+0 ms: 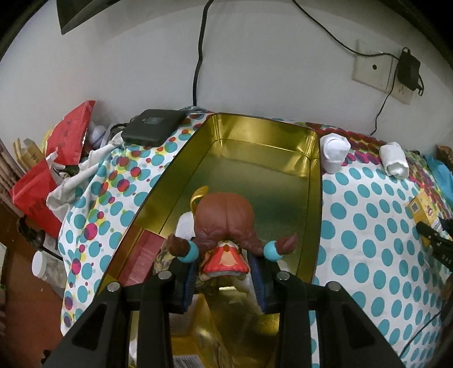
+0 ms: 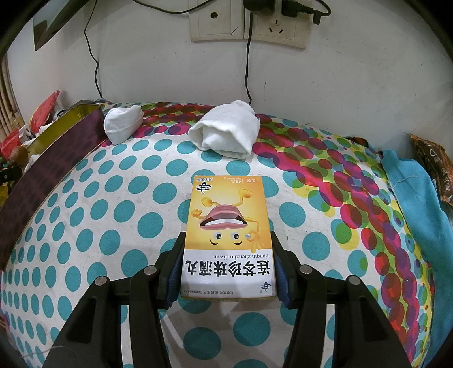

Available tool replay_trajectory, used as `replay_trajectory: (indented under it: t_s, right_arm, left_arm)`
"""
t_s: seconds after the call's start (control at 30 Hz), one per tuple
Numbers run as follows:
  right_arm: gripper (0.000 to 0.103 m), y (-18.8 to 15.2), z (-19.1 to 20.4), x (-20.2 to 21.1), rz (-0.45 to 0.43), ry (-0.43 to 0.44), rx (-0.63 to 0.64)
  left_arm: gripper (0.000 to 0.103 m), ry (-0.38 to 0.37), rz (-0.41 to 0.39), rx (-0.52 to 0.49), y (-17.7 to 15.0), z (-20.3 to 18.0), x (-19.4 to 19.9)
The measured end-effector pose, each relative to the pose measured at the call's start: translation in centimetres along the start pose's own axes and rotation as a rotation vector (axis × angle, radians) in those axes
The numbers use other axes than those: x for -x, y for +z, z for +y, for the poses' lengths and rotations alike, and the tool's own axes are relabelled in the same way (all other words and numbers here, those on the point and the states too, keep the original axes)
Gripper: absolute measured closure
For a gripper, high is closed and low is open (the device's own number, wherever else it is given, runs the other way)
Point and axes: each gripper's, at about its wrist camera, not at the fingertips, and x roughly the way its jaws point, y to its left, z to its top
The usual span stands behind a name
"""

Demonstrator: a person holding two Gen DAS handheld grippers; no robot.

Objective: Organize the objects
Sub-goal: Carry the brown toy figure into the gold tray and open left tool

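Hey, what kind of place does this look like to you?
Probably a lived-in home room: a table under a polka-dot cloth against a wall with sockets, rolled white socks lying on it, and a cluttered corner of red bags.

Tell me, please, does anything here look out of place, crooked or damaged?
Nothing looks spilled or broken. Two small oddities: the brown-haired doll figurine hangs head-down over the open gold metal tin in the left gripper, and the yellow cardboard medicine box in the right gripper has upside-down print in its wrist view.
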Motion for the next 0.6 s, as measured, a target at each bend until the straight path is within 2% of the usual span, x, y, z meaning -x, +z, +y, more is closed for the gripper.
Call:
replay_trajectory:
  t_s: [0.3,0.47,0.6]
  right_arm:
    - [0.051,-0.01,0.04,-0.01,0.0,-0.002,0.001]
    - [0.051,0.02,0.06,-0.01,0.0,-0.003,0.001]
    - [0.051,0.08,0.07,0.0,0.001,-0.004,0.002]
  left_arm:
    - [0.069,-0.056,0.031,0.041,-0.53,0.17,-0.95]
    - [0.067,-0.049,0.036,0.046,-0.55,0.07,-0.87]
    - [0.062,-0.008,0.008,0.008,-0.8,-0.53,-0.03]
